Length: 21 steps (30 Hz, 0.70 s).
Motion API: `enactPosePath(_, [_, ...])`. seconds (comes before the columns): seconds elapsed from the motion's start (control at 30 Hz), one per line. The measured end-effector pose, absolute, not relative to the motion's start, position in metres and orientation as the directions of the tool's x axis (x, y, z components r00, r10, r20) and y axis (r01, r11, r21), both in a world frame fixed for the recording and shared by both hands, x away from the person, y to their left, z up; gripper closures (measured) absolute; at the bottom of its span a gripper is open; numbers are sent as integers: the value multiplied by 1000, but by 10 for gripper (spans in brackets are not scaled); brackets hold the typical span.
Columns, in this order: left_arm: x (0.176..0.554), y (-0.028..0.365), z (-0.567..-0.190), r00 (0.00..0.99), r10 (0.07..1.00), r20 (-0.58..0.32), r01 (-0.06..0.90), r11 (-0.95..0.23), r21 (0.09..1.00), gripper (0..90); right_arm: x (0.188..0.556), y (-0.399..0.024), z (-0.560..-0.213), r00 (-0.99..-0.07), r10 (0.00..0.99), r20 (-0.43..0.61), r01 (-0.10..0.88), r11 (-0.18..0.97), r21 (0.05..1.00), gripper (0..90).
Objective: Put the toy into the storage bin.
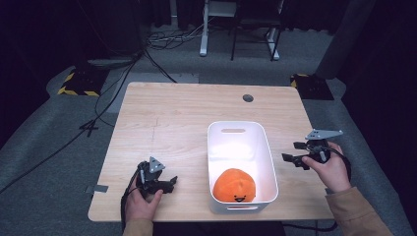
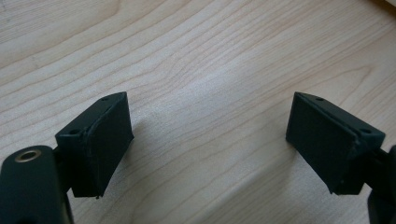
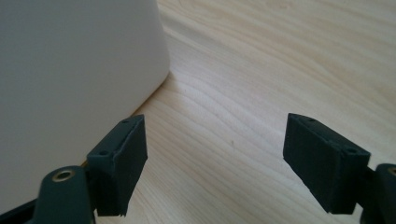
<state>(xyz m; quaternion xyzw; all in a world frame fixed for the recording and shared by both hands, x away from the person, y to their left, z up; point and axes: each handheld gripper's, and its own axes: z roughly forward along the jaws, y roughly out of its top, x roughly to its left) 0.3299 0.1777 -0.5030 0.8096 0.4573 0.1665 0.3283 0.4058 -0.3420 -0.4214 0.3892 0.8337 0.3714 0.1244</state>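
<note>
Nearest, an orange plush toy (image 1: 235, 186) is seen lying in the near end of a white bin (image 1: 268, 162), flanked by the left gripper (image 1: 169, 183) and right gripper (image 1: 293, 152), both spread wide with nothing held over the wooden table (image 1: 172, 113).

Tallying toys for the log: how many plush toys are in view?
1: an orange plush toy lies in the white bin, at its near end. Its body could hide something smaller underneath.

Table (image 1: 167, 118) brightly lit, surroundings dark; close views soft, shadows faint.
</note>
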Motion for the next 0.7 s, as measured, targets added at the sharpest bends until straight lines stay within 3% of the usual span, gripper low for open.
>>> enactPosePath(0.33, [330, 178, -503, 527, 849, -31, 631, -367, 684, 147, 406, -340, -453, -634, 767, 102, 620, 425, 660, 212])
enactPosePath(0.7, [330, 178, -503, 527, 849, -31, 631, -367, 684, 147, 401, -339, -479, -612, 788, 66, 625, 431, 651, 202])
